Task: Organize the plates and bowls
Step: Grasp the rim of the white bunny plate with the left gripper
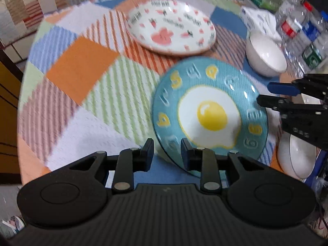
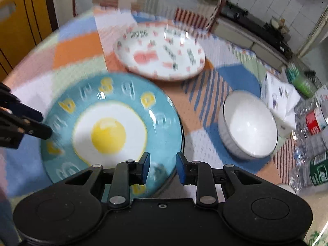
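Note:
A teal plate with a fried-egg picture [image 1: 211,114] [image 2: 110,131] is tilted up off the round table. My left gripper [image 1: 167,153] stands open with the plate's near left rim between its pads. My right gripper [image 2: 162,169] stands open around the plate's opposite rim; it shows at the right of the left wrist view [image 1: 264,95]. A white plate with pink flowers [image 1: 172,28] [image 2: 160,53] lies further back. A white bowl [image 1: 266,55] [image 2: 249,125] sits to the right. A second white bowl [image 1: 297,157] sits at the table's right edge.
The round table wears a checked, striped cloth [image 1: 82,71]. Clear plastic bottles [image 1: 303,30] [image 2: 315,135] and a white tissue box [image 2: 280,100] crowd the right side. A yellow cabinet [image 2: 22,20] stands beyond the table's left edge.

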Motion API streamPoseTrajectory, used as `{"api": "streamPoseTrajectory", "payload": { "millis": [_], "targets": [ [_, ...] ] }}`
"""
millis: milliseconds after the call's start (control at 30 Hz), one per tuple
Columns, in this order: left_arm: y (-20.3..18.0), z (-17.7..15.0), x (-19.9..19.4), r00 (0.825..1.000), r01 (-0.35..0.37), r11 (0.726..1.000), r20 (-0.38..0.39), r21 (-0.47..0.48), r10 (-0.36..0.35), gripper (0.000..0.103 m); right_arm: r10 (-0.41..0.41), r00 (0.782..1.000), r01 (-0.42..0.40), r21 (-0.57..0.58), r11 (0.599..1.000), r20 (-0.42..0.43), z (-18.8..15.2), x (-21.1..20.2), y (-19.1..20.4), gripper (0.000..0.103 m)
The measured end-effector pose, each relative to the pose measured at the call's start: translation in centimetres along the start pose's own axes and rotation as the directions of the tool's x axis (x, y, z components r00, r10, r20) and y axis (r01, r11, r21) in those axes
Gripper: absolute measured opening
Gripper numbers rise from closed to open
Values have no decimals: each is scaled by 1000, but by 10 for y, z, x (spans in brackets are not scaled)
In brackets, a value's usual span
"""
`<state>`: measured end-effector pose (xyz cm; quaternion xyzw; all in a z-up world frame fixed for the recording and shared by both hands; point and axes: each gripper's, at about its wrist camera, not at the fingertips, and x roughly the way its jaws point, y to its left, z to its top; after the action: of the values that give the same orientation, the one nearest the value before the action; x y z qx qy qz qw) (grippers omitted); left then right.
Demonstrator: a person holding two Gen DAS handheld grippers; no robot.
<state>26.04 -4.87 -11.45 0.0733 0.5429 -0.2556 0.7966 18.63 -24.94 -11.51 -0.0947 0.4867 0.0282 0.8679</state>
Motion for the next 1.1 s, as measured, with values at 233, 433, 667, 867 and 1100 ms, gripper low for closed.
{"api": "streamPoseTrajectory", "payload": {
  "millis": [233,433,667,867,1100],
  "targets": [
    [23,33,-28,999,-25,999,46,20,24,28,71,982,-69,-19,997,177,30,-31,-23,44],
    [32,62,-37,996,-42,998,78,46,38,45,163,948,-169,-2,986,272,64,-34,-55,59],
    [35,95,-27,991,-71,996,120,46,65,66,240,938,-286,170,943,250,103,12,-97,64],
    [47,113,5,987,-56,998,154,2,55,70,323,932,-363,391,846,165,120,74,-133,64],
    [56,126,50,976,-63,998,207,-30,68,70,321,942,-332,445,832,102,125,126,-139,64]
  ]
}}
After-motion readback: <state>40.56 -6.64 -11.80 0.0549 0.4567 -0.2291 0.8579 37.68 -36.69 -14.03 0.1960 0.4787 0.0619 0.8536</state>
